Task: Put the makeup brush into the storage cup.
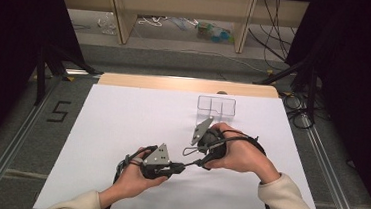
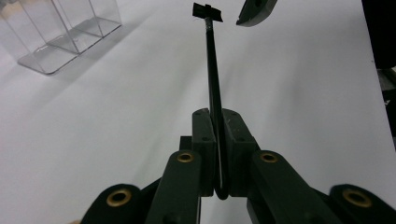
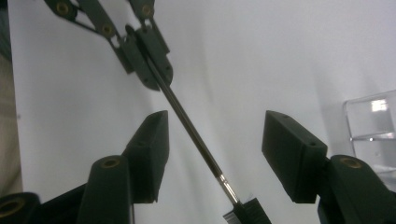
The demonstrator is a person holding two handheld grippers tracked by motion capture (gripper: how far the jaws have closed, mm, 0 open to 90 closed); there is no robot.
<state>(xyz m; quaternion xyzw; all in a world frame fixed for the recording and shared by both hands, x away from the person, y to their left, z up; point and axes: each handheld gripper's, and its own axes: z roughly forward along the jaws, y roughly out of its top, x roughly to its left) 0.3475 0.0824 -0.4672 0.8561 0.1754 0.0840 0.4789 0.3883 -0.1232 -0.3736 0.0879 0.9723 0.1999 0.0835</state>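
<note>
The brush [image 2: 213, 74] is a thin black rod with a shiny metal collar and a small black bristle head [image 3: 243, 211] at its far end. It hangs above the white table [image 1: 121, 129], a little nearer the person than the clear plastic box [image 1: 216, 106]. The left gripper [image 2: 217, 140] has its jaws pressed tight on the rod's lower end. The right gripper [image 3: 212, 144] has its jaws spread wide on either side of the rod near the head, neither pad touching it.
</note>
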